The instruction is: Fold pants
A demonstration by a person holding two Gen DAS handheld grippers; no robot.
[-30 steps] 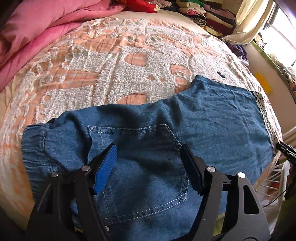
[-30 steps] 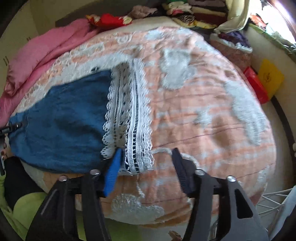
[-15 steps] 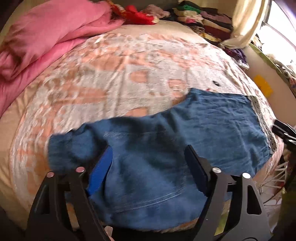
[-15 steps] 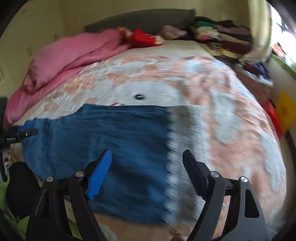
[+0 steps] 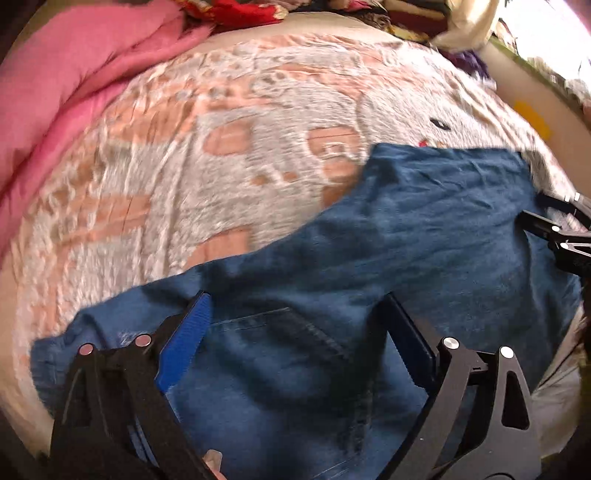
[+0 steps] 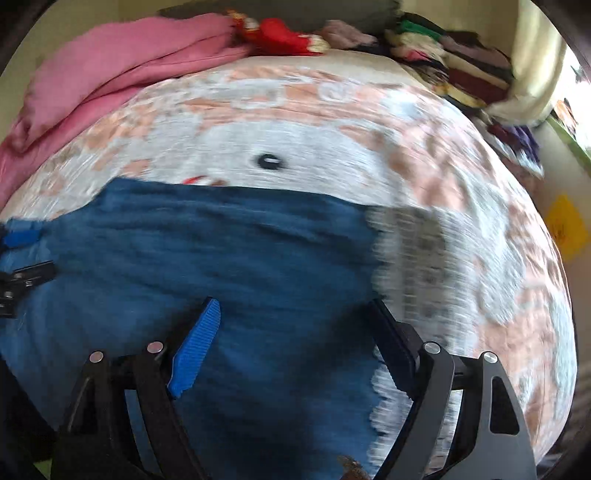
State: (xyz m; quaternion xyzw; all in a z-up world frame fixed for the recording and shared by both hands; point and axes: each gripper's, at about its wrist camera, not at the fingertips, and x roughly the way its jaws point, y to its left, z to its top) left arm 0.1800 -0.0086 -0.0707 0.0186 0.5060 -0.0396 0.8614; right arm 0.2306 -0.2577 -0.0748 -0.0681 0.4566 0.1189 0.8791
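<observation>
You get daylight from a blown-out window [image 5: 550, 26] at upper right; both views smear with motion blur, and the fisheye bends the edges.

Cloth on cloth, hard plastic above

The pants [image 5: 424, 236] are matt blue denim with stitched seams, their hem trimmed in white lace [image 6: 417, 258]. The bedspread [image 5: 236, 110] looks tufted and rough, white pile on peach cloth. The pink quilt [image 5: 66, 74] at the bed's left edge has a faint sheen. Both grippers, left [image 5: 295, 332] and right [image 6: 295, 332], are matt black plastic with shiny metal rivets and ribbed blue pads [image 6: 195, 350].
</observation>
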